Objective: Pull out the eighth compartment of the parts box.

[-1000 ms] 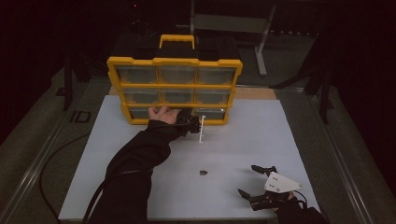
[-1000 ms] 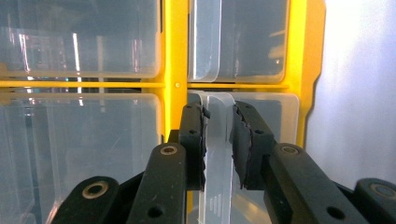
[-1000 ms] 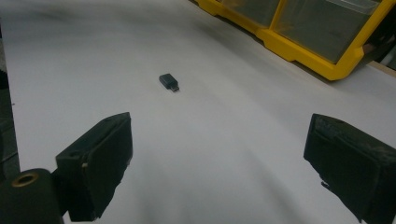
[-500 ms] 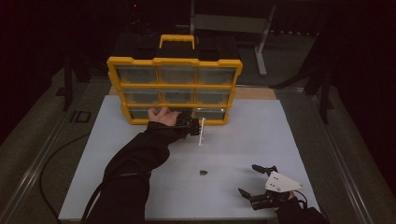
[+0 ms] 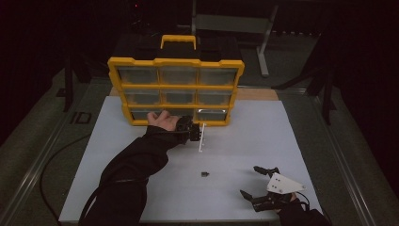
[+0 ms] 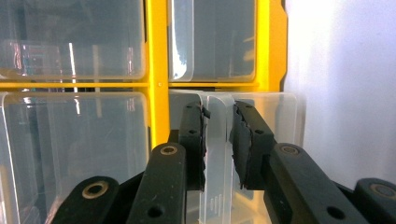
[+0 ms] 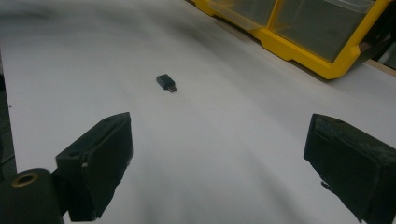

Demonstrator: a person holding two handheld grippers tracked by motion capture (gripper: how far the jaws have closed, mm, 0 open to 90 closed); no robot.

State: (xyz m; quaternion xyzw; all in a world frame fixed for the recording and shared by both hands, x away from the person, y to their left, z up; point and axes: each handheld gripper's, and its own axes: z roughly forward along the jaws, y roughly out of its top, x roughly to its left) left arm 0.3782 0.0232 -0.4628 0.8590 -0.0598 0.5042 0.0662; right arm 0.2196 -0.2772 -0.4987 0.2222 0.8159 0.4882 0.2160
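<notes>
Between the left tool's (image 6: pixel 218 140) pads, a clear drawer handle (image 6: pixel 217 154) sits clamped; right tool (image 7: pixel 224 163) gapes.

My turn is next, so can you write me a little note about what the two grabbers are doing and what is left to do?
Left gripper: shut on the clear drawer's handle tab, bottom right of the yellow organizer. The drawer looks barely pulled out, if at all.
Right gripper: open, holding nothing, low over the white table near its front right.
Small black adapter: lying loose on the table, between the two grippers.
Done: drawer handle gripped.
Left, probably: slide the drawer out, pick up the adapter, drop it in, close the drawer.
</notes>
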